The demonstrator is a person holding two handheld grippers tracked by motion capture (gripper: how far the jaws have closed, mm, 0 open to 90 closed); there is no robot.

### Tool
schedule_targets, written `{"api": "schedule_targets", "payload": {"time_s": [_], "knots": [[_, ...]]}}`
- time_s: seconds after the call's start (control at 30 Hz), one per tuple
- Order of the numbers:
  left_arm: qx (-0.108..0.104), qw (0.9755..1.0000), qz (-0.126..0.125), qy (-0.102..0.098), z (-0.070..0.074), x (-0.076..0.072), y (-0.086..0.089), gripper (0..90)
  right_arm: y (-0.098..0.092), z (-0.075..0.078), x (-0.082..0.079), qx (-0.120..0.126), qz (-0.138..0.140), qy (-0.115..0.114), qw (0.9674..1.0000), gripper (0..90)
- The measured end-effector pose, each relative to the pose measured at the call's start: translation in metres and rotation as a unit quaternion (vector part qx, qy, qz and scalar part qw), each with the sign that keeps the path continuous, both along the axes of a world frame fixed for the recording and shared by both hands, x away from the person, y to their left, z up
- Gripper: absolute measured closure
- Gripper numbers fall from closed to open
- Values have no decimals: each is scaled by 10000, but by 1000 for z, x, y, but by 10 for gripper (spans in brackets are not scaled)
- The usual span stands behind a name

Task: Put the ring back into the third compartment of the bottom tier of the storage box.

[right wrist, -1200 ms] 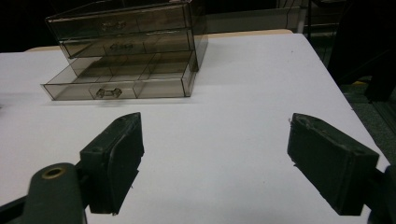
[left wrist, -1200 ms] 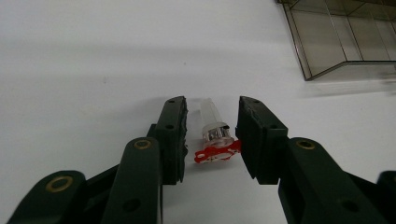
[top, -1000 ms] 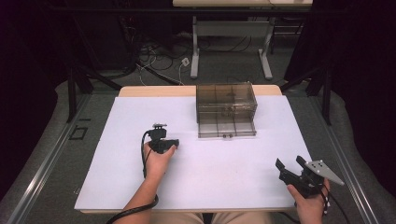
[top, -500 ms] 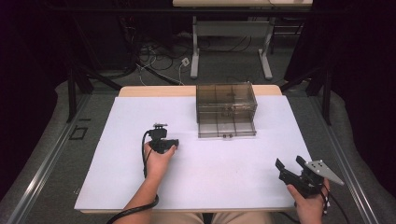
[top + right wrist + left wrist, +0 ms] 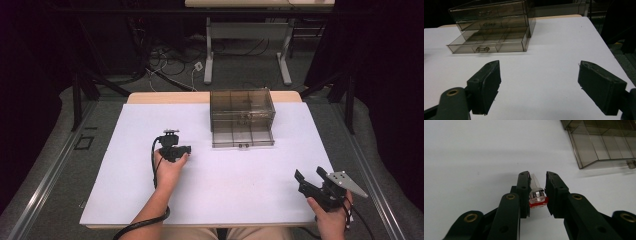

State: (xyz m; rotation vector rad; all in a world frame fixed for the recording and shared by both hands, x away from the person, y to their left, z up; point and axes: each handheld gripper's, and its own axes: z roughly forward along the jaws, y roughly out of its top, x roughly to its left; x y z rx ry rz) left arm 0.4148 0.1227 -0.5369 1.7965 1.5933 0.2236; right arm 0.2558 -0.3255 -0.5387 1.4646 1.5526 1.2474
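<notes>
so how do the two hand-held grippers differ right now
The left hand-held gripper has its jaws nearly together, clamped on a small clear piece with a metal collar and red base; the right hand-held gripper has its jaws wide apart with nothing between them. The left one sits nearer the middle of the table, the right one by the near right corner. Both have black jaws and point toward the smoky clear drawer box.

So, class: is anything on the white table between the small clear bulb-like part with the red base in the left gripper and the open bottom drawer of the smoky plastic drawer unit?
Nothing visible. Bare white table lies between the small clear part and the open bottom drawer.
</notes>
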Motion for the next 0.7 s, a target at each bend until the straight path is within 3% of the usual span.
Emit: {"api": "schedule_targets", "payload": {"time_s": [0.27,0.7], "knots": [[0,9997,48,-245,11,-1,0,735,-1,0,0,-3,-16,-19,10000,180],[-45,9988,40,-483,26,0,-4,737,-1,1,0,46,-21,-20,10000,180]]}}
